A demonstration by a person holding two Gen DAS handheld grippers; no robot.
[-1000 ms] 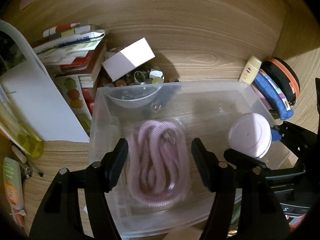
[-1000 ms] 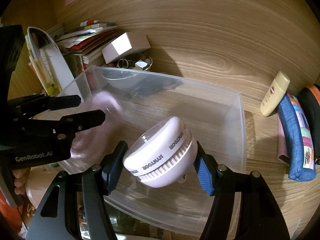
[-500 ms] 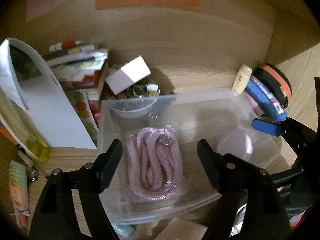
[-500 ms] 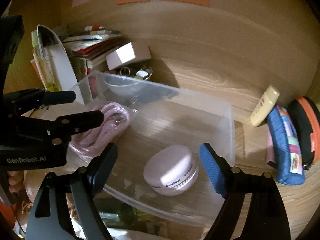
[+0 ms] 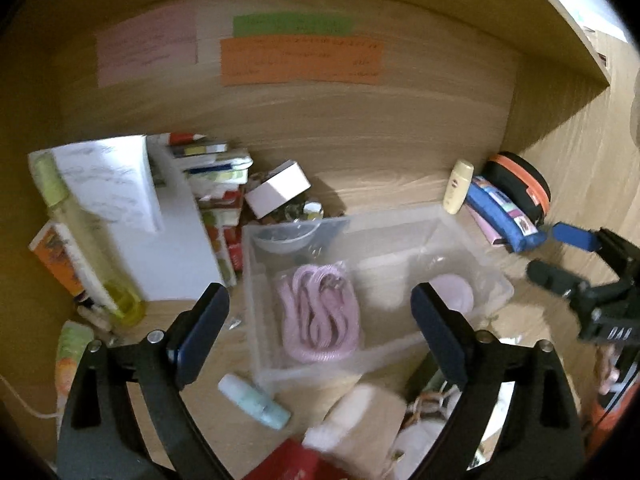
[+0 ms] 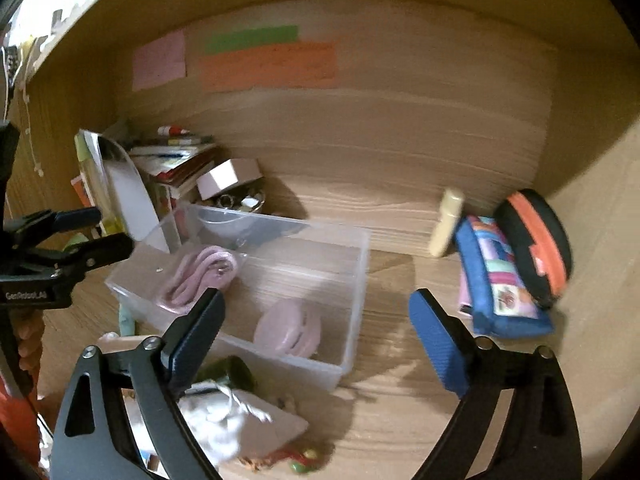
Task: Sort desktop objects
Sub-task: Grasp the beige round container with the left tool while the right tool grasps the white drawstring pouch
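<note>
On the far left, a tall yellow-green bottle (image 5: 76, 240) is leaning beside a white paper stand (image 5: 176, 240). A messy pile of books (image 5: 212, 168) is sitting just behind the stand, and a small white box (image 5: 278, 194) is lying tilted to the right of the pile.

The left gripper (image 5: 320, 334) is hanging above the near edge of the desk. Its two fingers are spread wide apart and are holding nothing. A small pale green tube (image 5: 254, 406) is lying on the wood just near the clear plastic bin (image 5: 492, 264).

The bin is sitting in the middle of the desk. A pink rope (image 5: 318, 320) is lying coiled in the left part of the bin. A round pink-white case (image 6: 288, 328) is lying in the right part of the bin, close to the near wall. A small clear bowl (image 5: 286, 238) is showing behind the far left corner of the bin.

The right gripper (image 6: 316, 338) is hanging over the near right side of the bin. Its blue-padded fingers are wide apart too, and nothing is between them.

On the right, a cream bottle (image 6: 446, 222) is leaning at the far side. A blue pencil pouch (image 6: 500, 280) is lying just beside it, and a black and orange case (image 6: 534, 244) is touching the pouch at the far right.
</note>
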